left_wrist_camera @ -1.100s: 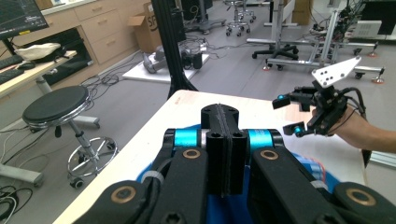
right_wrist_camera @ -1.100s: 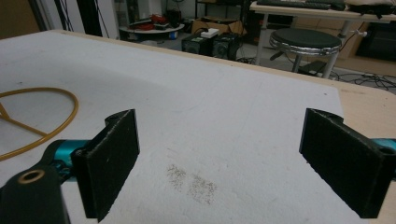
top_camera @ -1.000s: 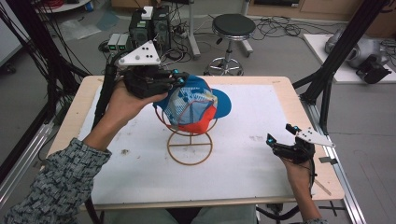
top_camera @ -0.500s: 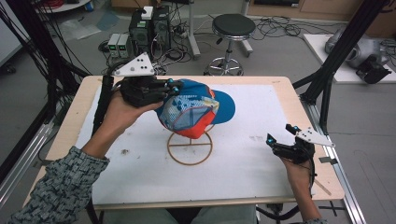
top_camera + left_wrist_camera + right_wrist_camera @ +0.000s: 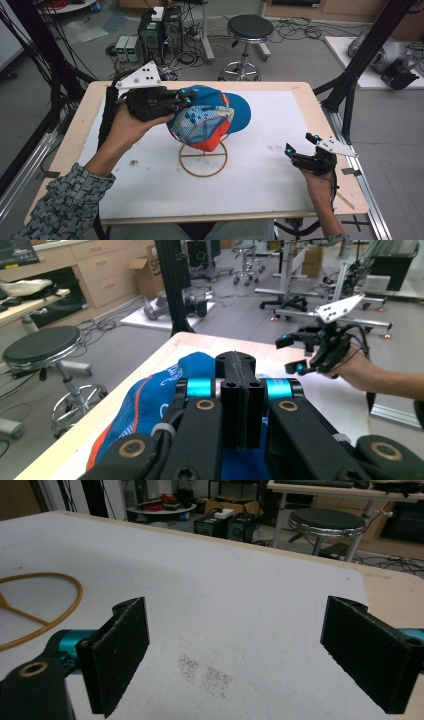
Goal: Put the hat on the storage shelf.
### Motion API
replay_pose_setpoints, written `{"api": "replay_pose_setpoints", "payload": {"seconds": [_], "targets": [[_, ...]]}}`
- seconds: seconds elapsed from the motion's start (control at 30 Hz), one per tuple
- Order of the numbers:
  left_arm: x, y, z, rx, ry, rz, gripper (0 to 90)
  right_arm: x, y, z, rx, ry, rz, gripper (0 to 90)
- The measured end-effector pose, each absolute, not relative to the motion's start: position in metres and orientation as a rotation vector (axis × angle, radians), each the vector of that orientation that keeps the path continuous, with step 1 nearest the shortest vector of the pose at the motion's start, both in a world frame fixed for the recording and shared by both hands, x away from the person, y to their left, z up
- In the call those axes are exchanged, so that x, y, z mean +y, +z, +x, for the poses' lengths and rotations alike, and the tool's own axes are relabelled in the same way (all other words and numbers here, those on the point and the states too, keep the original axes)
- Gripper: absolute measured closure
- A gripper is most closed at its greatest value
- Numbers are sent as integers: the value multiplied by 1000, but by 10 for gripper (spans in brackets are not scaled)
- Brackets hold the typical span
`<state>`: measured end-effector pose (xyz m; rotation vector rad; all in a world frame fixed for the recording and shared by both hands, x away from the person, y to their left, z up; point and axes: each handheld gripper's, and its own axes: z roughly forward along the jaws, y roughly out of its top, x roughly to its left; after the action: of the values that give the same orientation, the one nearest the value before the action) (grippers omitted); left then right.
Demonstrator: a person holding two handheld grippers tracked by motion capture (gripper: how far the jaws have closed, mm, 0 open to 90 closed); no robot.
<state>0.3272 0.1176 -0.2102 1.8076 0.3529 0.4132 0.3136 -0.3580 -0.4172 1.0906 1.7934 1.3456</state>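
Since a second ago, my left gripper has carried the cap a little toward the table's far side, with its brim now pointing right. Its jaws are pressed together on the cap's fabric, as I see in the left gripper view. The cap hangs over the gold wire stand, whose ring base rests on the white mat. My right gripper hovers low near the table's right edge, well apart from the cap, jaws spread wide over a faint stain.
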Motion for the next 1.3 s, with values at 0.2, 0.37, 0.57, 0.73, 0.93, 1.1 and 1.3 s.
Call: {"api": "replay_pose_setpoints", "payload": {"seconds": [0.2, 0.37, 0.57, 0.73, 0.93, 1.1, 1.3], "targets": [[118, -213, 326, 355, 419, 1813, 895, -358, -417, 313, 1792, 1348, 1092, 112], [120, -225, 331, 377, 410, 1821, 894, -358, -417, 313, 1792, 1346, 1092, 112], [121, -237, 330, 367, 404, 1801, 894, -357, -418, 314, 1798, 1345, 1095, 112], [122, -248, 331, 357, 412, 1780, 894, -358, -418, 314, 1795, 1345, 1090, 112], [122, -258, 333, 347, 407, 1740, 894, -358, -418, 314, 1797, 1343, 1087, 112], [122, -265, 333, 333, 421, 1708, 893, -358, -418, 314, 1798, 1343, 1093, 112], [122, -273, 335, 333, 416, 1675, 851, -358, -418, 314, 1798, 1342, 1090, 112]]}}
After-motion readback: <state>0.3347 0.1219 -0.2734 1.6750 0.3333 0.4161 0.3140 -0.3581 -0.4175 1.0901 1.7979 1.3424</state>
